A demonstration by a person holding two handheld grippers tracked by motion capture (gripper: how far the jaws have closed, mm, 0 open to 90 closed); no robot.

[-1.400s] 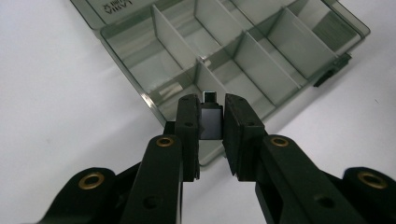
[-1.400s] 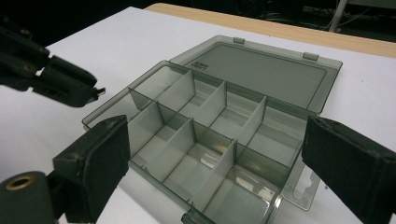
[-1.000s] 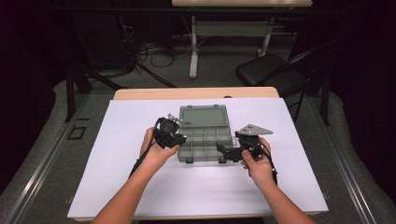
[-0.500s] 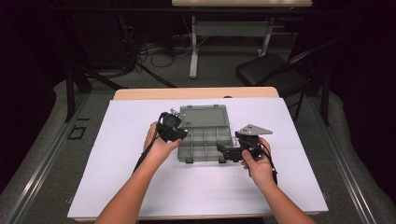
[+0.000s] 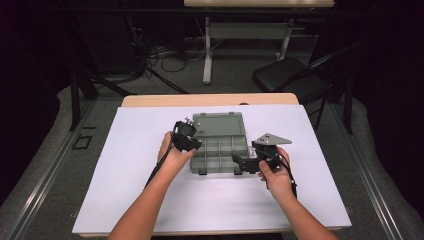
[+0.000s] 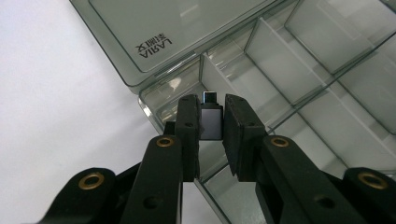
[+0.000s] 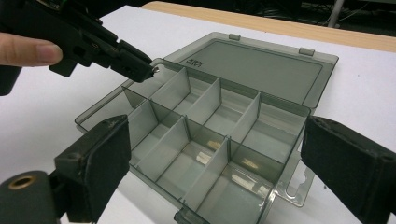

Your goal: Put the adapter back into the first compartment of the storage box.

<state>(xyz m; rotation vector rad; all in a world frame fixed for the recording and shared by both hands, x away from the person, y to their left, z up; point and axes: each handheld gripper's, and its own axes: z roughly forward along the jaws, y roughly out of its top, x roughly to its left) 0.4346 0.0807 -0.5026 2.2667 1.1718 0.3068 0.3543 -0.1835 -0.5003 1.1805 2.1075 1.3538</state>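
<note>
- Between the left gripper's (image 6: 212,122) jaws: small grey adapter (image 6: 211,120) with a metal plug end, pinched by its sides, plug pointing away from the hand.
- Just below and ahead of that gripper: open smoky-clear organizer box (image 5: 220,145); adapter hangs over the corner compartment nearest the lid hinge, not touching the floor as far as I can tell.
- Beyond the jaws: lid (image 6: 154,28) lying flat, open, logo visible.
- Right gripper (image 7: 210,163): jaws spread wide, nothing held, straddling the box's near edge; the box sits between them.
- Under both grippers: white table sheet (image 5: 125,200); left gripper at the box's left side, right gripper at its front right corner.
</note>
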